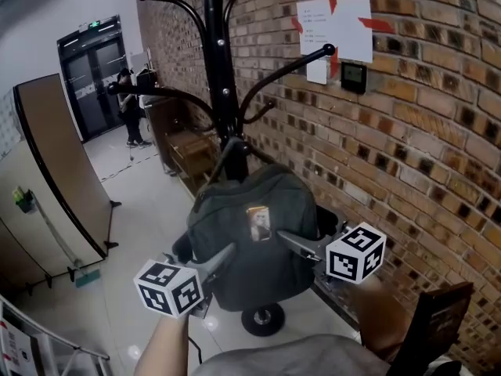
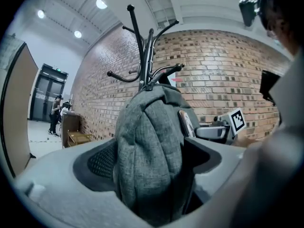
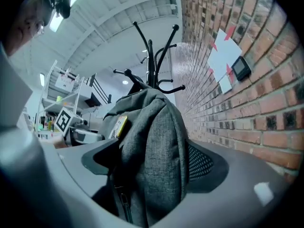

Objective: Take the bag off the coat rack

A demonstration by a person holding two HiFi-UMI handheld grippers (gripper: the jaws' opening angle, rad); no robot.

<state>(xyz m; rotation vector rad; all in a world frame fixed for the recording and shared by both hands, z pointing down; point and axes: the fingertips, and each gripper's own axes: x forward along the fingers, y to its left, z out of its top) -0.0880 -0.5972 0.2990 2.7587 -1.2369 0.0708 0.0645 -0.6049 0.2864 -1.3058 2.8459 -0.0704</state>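
Observation:
A grey backpack (image 1: 252, 245) with a small yellow tag hangs low on a black coat rack (image 1: 220, 61) next to the brick wall. My left gripper (image 1: 221, 258) is at the bag's left side. In the left gripper view its jaws stand wide around the bag's edge (image 2: 148, 151), with a dark gap at the right jaw. My right gripper (image 1: 296, 243) reaches the bag from the right. In the right gripper view its jaws also straddle the bag (image 3: 153, 146), with a gap at the left jaw. The pads of neither gripper visibly squeeze the fabric.
The brick wall (image 1: 407, 155) runs close behind the rack, with a taped paper notice (image 1: 337, 26) and a small black device (image 1: 354, 77). The rack's round base (image 1: 262, 318) stands on the floor. A beige partition (image 1: 59, 171) stands left; a person (image 1: 129, 108) is near far doors.

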